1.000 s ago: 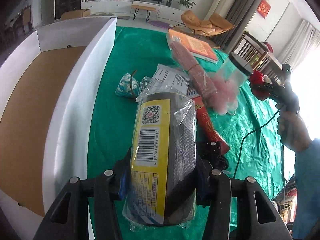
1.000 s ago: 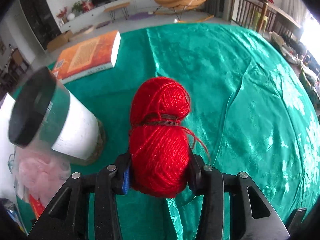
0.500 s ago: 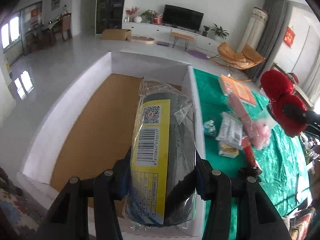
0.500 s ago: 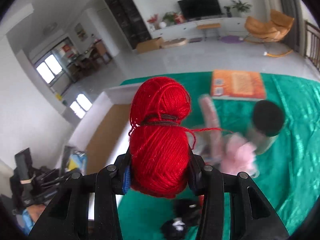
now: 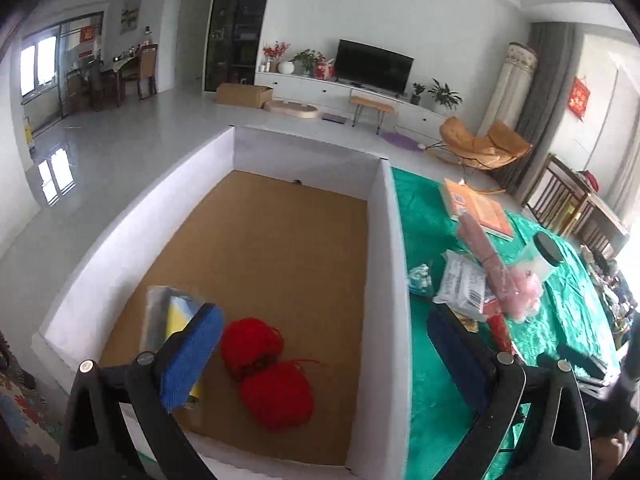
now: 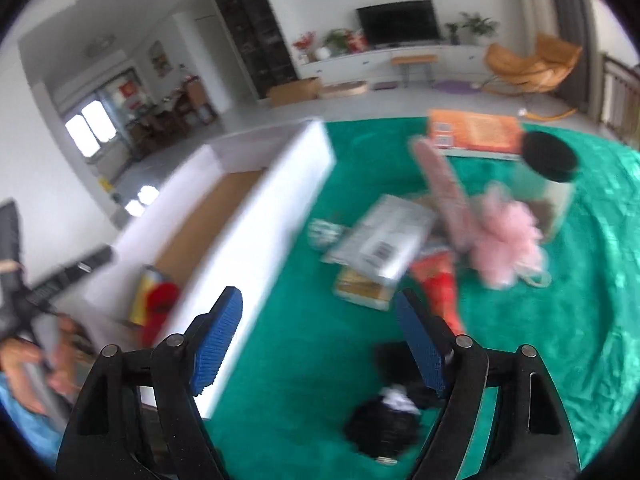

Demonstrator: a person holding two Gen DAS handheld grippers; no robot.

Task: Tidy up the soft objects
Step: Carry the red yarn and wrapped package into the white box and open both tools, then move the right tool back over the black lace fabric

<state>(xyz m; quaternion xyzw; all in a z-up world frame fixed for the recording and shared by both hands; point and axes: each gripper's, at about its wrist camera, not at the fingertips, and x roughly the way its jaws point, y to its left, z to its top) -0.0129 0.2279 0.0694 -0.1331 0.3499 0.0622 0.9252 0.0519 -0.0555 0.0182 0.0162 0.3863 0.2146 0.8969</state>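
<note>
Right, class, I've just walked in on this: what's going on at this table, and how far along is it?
A person with a gripper in each hand is sorting soft things from a green-clothed table into a white box. Both grippers, left and right, are open and hold nothing. Red yarn and a yellow-labelled packet already lie in the box. Still on the cloth are a pink puff, a pink roll, a grey packet, a black bundle, a jar and a book.

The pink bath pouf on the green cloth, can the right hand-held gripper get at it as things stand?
Probably yes. The right hand-held gripper is open and empty, and the pink bath pouf lies uncovered on top of the clutter. A long pink packet and a black-lidded jar crowd its far side.
</note>
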